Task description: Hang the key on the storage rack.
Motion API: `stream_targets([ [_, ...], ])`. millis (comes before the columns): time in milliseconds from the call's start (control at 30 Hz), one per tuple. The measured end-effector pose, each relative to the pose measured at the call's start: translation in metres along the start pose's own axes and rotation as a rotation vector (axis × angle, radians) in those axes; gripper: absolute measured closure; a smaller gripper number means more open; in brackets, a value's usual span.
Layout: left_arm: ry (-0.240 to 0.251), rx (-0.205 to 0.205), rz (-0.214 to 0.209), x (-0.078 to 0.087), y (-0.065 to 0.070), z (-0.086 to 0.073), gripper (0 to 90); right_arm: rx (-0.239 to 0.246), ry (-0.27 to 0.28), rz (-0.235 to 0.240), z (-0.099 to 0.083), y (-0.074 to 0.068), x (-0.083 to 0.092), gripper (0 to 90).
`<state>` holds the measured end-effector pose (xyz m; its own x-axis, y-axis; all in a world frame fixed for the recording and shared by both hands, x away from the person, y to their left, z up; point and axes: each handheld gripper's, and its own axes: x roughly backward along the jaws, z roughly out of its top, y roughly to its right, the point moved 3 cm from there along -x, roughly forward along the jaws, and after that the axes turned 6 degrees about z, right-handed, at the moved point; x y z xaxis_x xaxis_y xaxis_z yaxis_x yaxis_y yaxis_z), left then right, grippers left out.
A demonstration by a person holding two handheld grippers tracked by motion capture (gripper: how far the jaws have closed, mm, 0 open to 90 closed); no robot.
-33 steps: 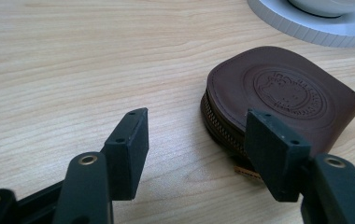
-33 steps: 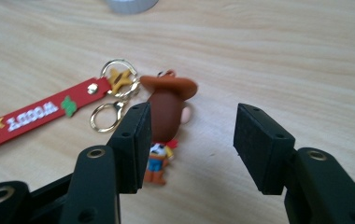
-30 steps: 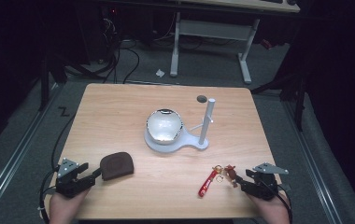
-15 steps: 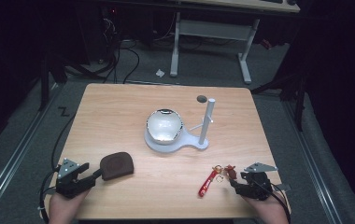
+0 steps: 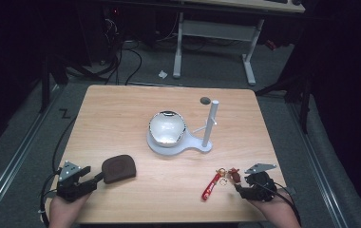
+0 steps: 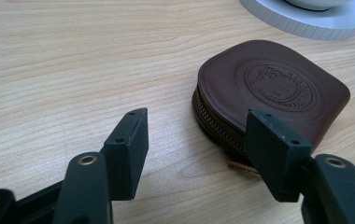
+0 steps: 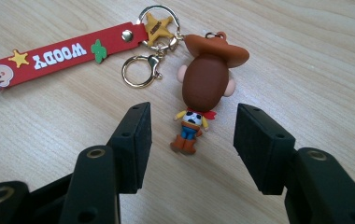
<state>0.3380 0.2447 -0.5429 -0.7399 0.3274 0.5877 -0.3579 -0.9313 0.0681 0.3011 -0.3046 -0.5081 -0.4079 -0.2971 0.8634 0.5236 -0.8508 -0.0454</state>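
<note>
Looking at the right gripper first, since that's where the action is: its jaws have just been closing a bit but are still spread wide, and the little cowboy figure lies on the table between them without either pad touching it. In the right gripper view the figure's feet sit in the gap and its body runs off toward 12 o'clock, hat end farthest away, so its long axis lines up with the jaws rather than across them. My guess is a short push toward 12 and a squeeze would catch it around the body. The red strap trails off toward 10 o'clock from the gold ring, well outside the gap. From the high view the keychain is at the table's near right, just at 9 o'clock of the right gripper, so the right hand is clearly nearer. The left gripper is also spread, nothing pinched, with the brown zip pouch just ahead at 1 o'clock, one pad beside its edge.
</note>
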Motion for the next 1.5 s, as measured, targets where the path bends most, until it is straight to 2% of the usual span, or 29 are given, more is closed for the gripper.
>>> stream_targets([
  [133,-0.002,0.002,-0.001,-0.001,0.0,0.0,40.4,-0.001,-0.027,0.009,0.004,0.0,0.001,48.5],
  [200,-0.003,0.0,-0.002,-0.001,0.0,0.0,40.3,0.005,-0.058,0.017,0.009,-0.001,0.001,48.4],
  [367,-0.004,0.0,-0.002,-0.001,-0.001,0.0,40.3,0.014,-0.102,0.013,0.017,-0.003,-0.002,48.1],
  [567,-0.004,0.003,-0.003,-0.001,-0.002,0.0,40.3,-0.011,-0.134,0.016,0.023,-0.001,-0.006,47.5],
  [967,-0.007,0.002,-0.007,-0.002,-0.003,0.0,40.2,-0.062,-0.239,0.02,0.037,0.004,-0.017,47.7],
  [1333,-0.01,0.001,-0.007,-0.002,-0.003,-0.001,40.2,-0.071,-0.259,0.02,0.038,0.008,-0.026,48.4],
  [1500,-0.012,0.005,-0.007,-0.002,-0.003,-0.001,40.2,-0.075,-0.26,0.019,0.039,0.011,-0.029,52.5],
])
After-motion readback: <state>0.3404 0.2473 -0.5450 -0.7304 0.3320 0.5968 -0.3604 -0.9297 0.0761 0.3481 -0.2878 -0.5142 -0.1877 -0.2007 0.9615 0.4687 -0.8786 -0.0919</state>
